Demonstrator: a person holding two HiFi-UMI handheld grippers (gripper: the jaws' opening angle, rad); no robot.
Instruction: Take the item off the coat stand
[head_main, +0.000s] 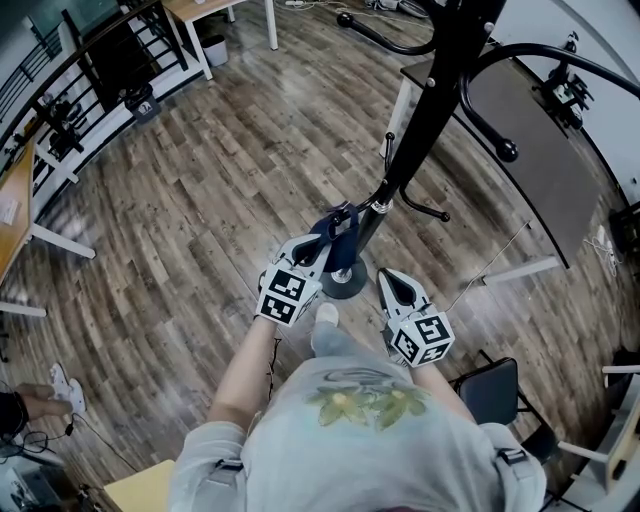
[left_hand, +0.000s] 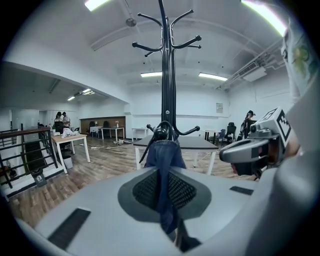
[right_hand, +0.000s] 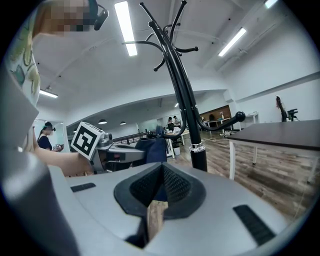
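Clamping tight with the left gripper (head_main: 320, 245) on a fold of the dark blue cloth (left_hand: 164, 155), which is hanging off a low hook (left_hand: 160, 133) of the black coat stand (head_main: 440, 90) and not yet coming free. Holding the right gripper (head_main: 393, 284) just beside the pole, pinched together on nothing, simply waiting. Calling, by the look of it, for lifting up and over the hook's knob rather than tugging straight back, easing the cloth off gently to avoid rocking the stand; probably worth steadying the pole with the idle claw. Working over a wood-plank floor (head_main: 200, 180), with the round base (head_main: 345, 285) planted just ahead of the person's shoe. Taking in an open office all round: a dark table (head_main: 530, 140) right behind the stand, a black chair (head_main: 495, 390) low at the right, black railing (head_main: 100, 60) off to the left, pale desks and a few people far back, all under glowing strip lights (right_hand: 125, 30).
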